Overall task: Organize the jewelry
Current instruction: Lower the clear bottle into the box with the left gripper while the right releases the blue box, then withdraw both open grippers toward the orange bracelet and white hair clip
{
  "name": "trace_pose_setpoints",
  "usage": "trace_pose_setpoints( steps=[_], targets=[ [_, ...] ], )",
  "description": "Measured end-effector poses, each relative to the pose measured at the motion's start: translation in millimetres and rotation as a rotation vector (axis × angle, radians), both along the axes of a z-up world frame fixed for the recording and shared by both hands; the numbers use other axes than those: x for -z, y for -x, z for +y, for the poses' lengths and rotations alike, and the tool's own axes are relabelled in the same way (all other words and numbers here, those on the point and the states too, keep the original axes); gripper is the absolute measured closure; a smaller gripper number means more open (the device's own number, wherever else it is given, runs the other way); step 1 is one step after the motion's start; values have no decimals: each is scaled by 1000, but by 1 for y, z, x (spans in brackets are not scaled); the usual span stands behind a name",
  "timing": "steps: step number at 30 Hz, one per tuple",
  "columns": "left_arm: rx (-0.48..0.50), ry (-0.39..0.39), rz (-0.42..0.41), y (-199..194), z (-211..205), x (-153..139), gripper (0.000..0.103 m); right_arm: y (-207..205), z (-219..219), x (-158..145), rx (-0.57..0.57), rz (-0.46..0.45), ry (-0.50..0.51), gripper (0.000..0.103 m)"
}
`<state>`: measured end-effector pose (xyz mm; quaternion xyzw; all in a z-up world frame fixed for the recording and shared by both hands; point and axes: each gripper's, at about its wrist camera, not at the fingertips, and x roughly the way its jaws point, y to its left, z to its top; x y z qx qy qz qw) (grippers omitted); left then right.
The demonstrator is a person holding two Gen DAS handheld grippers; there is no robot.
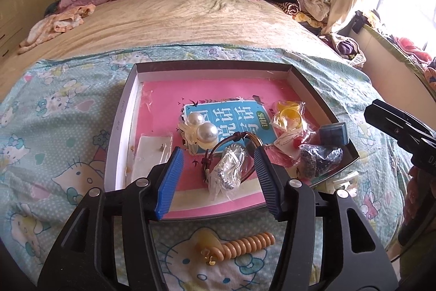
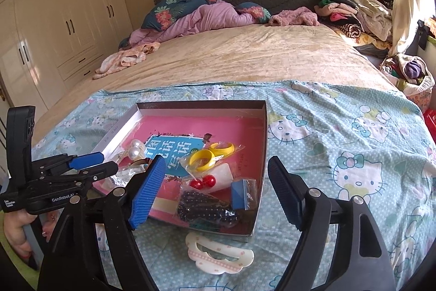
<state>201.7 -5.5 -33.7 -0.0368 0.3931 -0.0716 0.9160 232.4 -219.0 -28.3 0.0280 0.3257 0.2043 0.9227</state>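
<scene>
Left gripper (image 1: pixel 218 176) angled steeply down over the near edge of the shallow box (image 1: pixel 212 68), jaws parted, blue pads either side of a silvery piece in clear wrap (image 1: pixel 227 172) but not pressing on it. Nothing gripped. Wrapped piece lying on the pink liner beside a thin brown strap (image 1: pixel 215 152). Same gripper seen from the right wrist at the left edge (image 2: pixel 106 161), tilted toward the box, a hand (image 2: pixel 16 231) wrapped round its handle low in the corner.

Right gripper (image 2: pixel 218 192) held higher and aimed less steeply, jaws spread wide, empty, poised above the box's near right corner. Dark bagged beads (image 2: pixel 204 206) and a small blue block (image 2: pixel 239 194) lying between and below the 2 pads, untouched.

Inside the box: 2 pearl pieces (image 1: pixel 203 127), 2 yellow rings in a bag (image 2: pixel 211 154), a red bauble pair (image 2: pixel 203 182), a white card (image 1: pixel 152 152) at the left wall.

Outside, on the cartoon-cat sheet (image 2: pixel 354 154): a tan spiral hair tie (image 1: pixel 245 243) with a small gold charm just before the box's near wall, and a white cloud-shaped clip (image 2: pixel 218 254) off the near right corner.
</scene>
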Motion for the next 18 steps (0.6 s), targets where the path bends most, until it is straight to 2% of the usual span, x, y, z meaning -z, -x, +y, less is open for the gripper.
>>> trace_pose_setpoints(
  steps=[7,15,18],
  targets=[
    [-10,9,-39,12,0,-18,36,13,1,-16,6,-40,-6,13],
    [-10,9,-80,29,0,-37,16,29,0,-30,-3,-72,-11,13],
    [-9,-2,-88,36,-1,-39,16,36,0,-33,-8,-78,-9,13]
  ],
)
